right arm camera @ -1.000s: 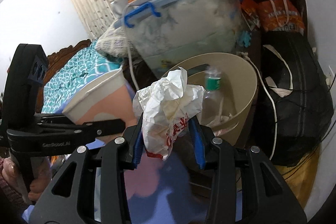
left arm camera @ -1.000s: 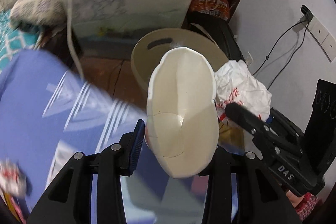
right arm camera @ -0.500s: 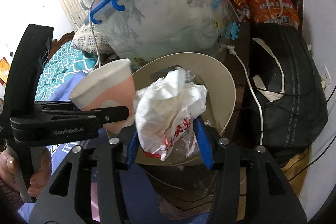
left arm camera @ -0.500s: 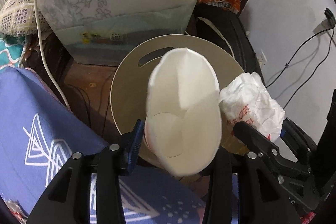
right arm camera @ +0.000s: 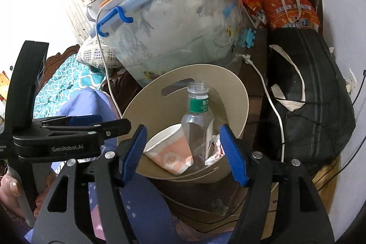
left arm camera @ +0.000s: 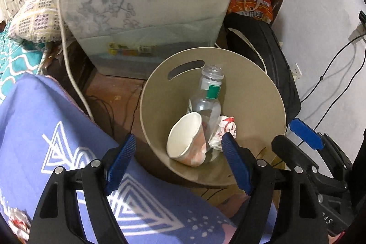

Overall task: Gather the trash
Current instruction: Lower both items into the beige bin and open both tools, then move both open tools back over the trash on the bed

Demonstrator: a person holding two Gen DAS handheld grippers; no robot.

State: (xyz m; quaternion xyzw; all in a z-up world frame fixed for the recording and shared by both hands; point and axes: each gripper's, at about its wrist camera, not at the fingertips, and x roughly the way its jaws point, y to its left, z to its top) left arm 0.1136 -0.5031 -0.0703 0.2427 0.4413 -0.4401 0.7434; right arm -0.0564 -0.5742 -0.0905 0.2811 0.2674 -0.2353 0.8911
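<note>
The paper cup (left arm camera: 186, 137) lies on its side inside the beige bin (left arm camera: 251, 93), its open mouth turned toward the near rim and its pink printed side underneath. Just beside it, touching its wall, a clear plastic bottle (left arm camera: 209, 95) with a green label leans upright, capless neck pointing at the bin's handle slot. The crumpled white wrapper (left arm camera: 225, 127) with red print sits against the bottle's base on the other side. The left gripper (left arm camera: 177, 160) hangs over the near rim with its blue-padded jaws spread wide and nothing between them. The right gripper (right arm camera: 184, 152) is likewise spread and empty above the bin. Behind the bin stands a clear storage box (left arm camera: 148, 8) with a blue clasp, a black bag (left arm camera: 272, 56) to its right, and purple patterned fabric (left arm camera: 45, 129) in the foreground.
</note>
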